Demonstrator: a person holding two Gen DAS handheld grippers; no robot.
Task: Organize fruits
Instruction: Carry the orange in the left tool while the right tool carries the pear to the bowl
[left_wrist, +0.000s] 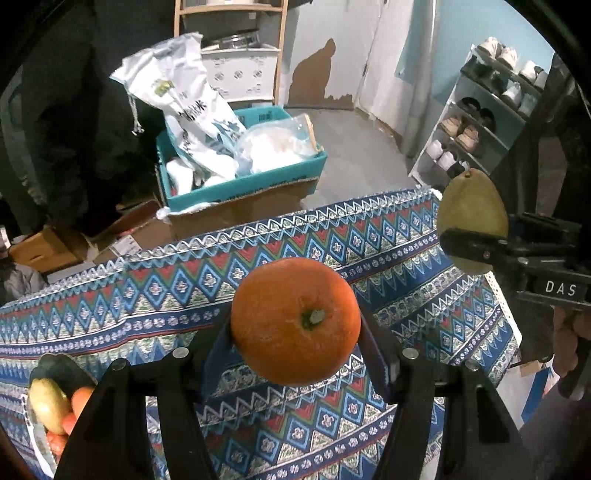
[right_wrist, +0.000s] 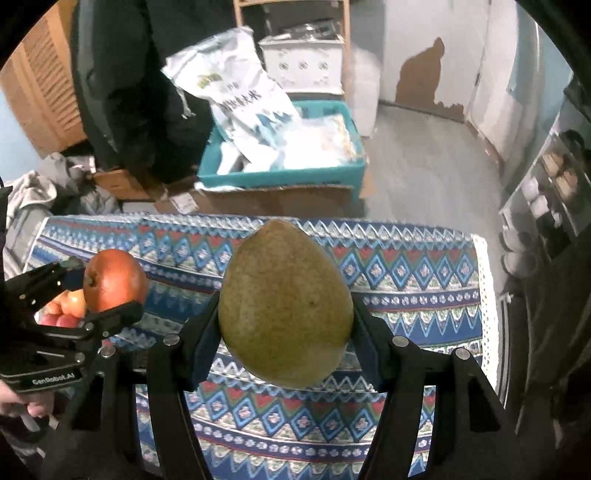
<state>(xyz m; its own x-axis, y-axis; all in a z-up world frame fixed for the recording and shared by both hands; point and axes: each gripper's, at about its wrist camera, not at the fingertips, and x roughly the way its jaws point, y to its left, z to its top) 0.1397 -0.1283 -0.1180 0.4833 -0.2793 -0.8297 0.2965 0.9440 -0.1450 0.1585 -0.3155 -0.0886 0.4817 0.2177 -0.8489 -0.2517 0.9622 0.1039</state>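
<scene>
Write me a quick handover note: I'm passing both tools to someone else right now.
Left tool: shut on an orange, held in the air above the patterned tablecloth.
Right tool: shut on a pear, also clear of the cloth.
Bowl at the table's left edge holds more fruit, a pear and some orange-red pieces among them.
Done: both fruits picked up.
Left: set each one down where it belongs; no destination shows in either view, so check before moving.
</scene>
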